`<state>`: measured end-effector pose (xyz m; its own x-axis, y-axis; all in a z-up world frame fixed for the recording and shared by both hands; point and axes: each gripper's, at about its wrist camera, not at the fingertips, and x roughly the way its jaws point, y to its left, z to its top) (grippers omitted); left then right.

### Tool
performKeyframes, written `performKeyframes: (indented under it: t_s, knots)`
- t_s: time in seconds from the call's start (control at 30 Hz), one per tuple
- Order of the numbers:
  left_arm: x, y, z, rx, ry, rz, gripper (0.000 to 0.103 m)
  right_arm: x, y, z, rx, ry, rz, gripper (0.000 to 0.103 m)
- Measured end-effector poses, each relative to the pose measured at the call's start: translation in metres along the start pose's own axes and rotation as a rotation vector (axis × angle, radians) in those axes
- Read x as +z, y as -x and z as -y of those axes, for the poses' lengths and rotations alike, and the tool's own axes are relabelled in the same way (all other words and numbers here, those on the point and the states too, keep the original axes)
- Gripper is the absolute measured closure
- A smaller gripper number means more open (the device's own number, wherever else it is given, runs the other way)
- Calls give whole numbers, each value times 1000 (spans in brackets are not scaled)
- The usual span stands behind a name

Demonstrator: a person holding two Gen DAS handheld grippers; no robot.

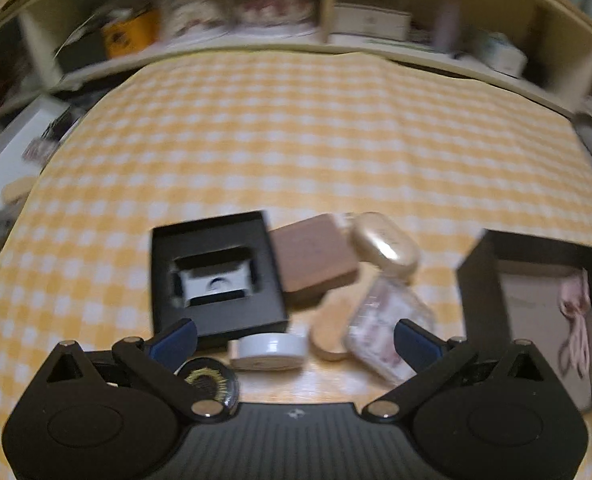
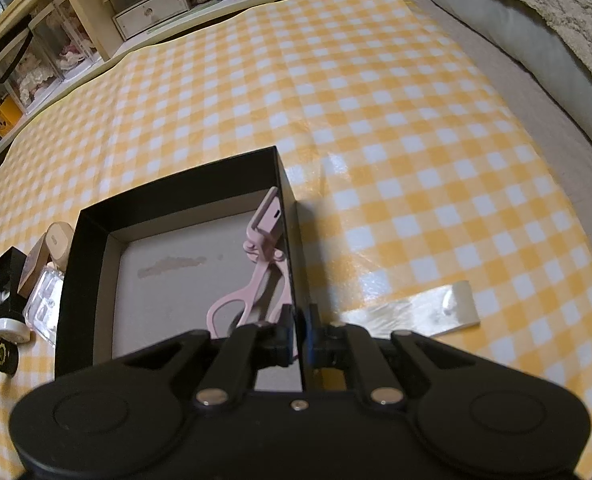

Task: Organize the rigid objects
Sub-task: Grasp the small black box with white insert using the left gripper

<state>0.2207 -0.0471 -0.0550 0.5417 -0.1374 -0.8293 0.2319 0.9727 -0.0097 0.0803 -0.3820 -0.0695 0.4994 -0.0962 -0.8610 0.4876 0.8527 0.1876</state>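
We see the left gripper [image 1: 296,338] spread wide above clutter; the right gripper [image 2: 300,330] pinches the black box [image 2: 283,176] wall.

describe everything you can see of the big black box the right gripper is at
The big black box is an open, lidless cardboard tray with thin black walls and a pale grey floor bearing a faint smudge. It sits flat on the yellow checked tablecloth. A pink eyelash curler leans against its right wall. The right gripper is shut on that wall's near end.
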Motion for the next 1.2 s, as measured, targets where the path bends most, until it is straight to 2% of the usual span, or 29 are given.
performKeyframes:
  t_s: [0.17,0.4,0.47,0.53,0.63,0.73,0.87,0.93,0.97,1.2]
  knots:
    - [9,-14,-19,54,71,9,0,0,0,-1,-6,-1,-1,97]
    - [22,-28,-52,152,106,47,0,0,0,-1,-13,8,-3,97]
    - [25,-30,-63,169,117,63,3,1,0,-2,-14,9,-4,97]
    - [26,-35,-72,171,118,60,16,1,-1,-2,-15,9,-5,97]
    - [27,-45,-81,139,153,13,30,1,-1,-2,-17,11,-5,97]
    - [26,-56,-87,113,191,-27,43,1,-2,-3,-20,14,-8,97]
    - [24,-66,-88,116,203,-46,58,1,-2,-4,-24,16,-9,97]
    - [24,-70,-90,117,208,-59,73,0,-2,-4,-24,15,-11,97]
    - [23,-72,-91,104,217,-65,77,0,-3,-4,-23,14,-12,97]
    - [26,-64,-89,122,238,-35,82,0,-3,-3,-22,14,-14,97]
